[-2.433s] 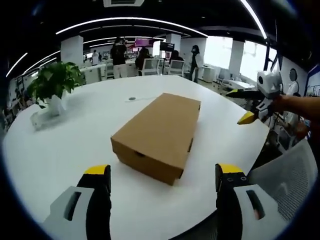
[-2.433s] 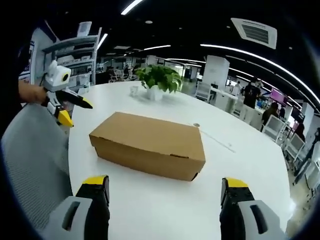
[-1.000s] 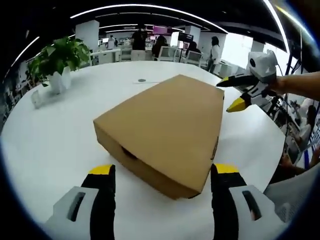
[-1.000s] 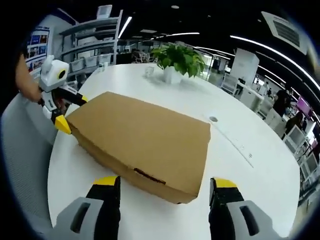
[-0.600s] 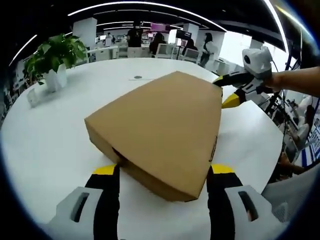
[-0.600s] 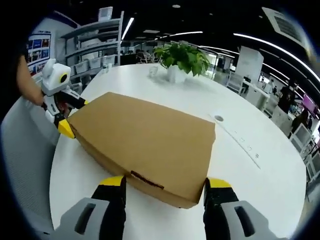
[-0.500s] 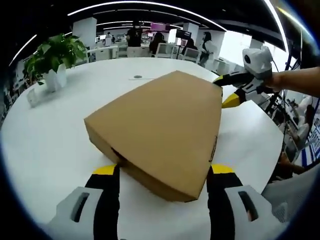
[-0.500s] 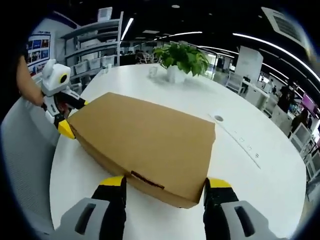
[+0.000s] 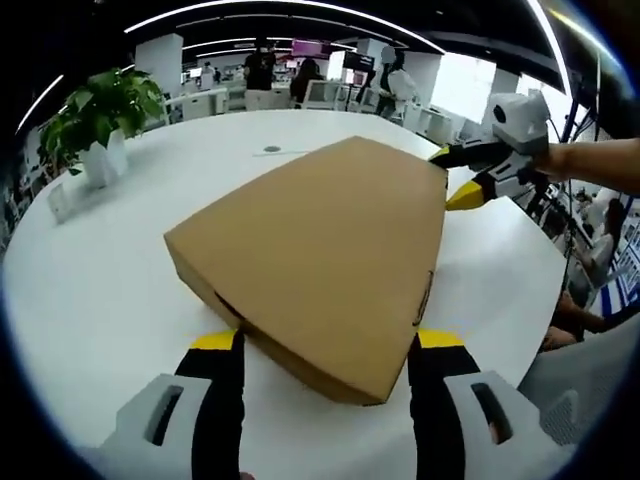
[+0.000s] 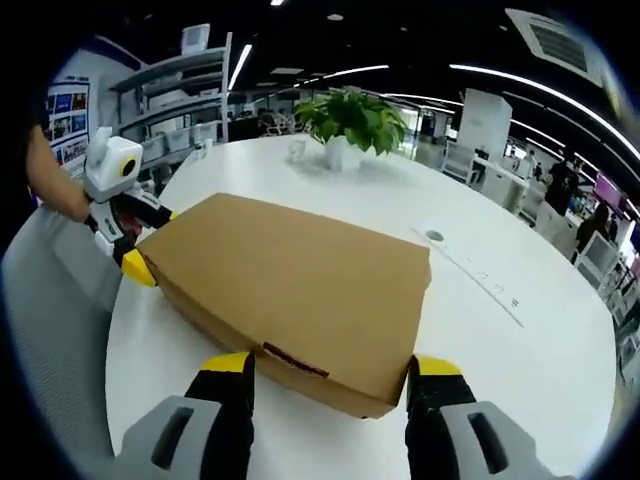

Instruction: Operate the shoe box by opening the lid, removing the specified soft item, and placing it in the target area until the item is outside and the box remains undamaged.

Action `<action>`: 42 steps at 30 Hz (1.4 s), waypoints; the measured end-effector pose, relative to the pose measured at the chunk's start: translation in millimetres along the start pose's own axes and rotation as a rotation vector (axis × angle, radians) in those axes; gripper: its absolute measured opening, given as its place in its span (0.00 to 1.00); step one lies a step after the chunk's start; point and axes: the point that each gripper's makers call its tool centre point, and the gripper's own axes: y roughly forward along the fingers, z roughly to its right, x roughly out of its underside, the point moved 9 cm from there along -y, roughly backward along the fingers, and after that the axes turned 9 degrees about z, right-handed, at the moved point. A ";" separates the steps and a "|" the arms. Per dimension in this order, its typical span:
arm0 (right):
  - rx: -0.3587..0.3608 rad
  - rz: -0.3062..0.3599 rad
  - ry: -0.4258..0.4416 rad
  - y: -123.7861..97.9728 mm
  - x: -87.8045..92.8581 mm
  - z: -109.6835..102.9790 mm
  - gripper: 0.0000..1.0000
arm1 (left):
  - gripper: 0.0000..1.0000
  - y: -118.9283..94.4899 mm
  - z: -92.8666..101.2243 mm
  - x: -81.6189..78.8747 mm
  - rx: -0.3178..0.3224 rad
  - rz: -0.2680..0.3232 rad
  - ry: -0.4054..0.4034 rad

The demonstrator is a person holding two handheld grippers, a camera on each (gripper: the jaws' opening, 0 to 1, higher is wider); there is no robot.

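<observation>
Cardboard shoe box (image 9: 325, 250) sat lid-shut on the round white table (image 9: 110, 260), plain matte brown, rectangular, a small slot cut in each end wall. You had your left gripper (image 9: 325, 350) spread wide at one short end, yellow-tipped jaws straddling the corners, touching or just off the card, cannot tell. Your right gripper (image 10: 325, 375) was spread the same way at the opposite end. Leafy potted plant (image 10: 350, 125) in a white pot stood well apart. Grey mesh chair (image 10: 55, 330) was beside the table edge.
</observation>
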 end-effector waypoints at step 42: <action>0.200 0.085 0.163 16.6 -12.2 -88.8 0.53 | 0.63 -25.6 -82.3 -4.9 0.129 -0.078 0.129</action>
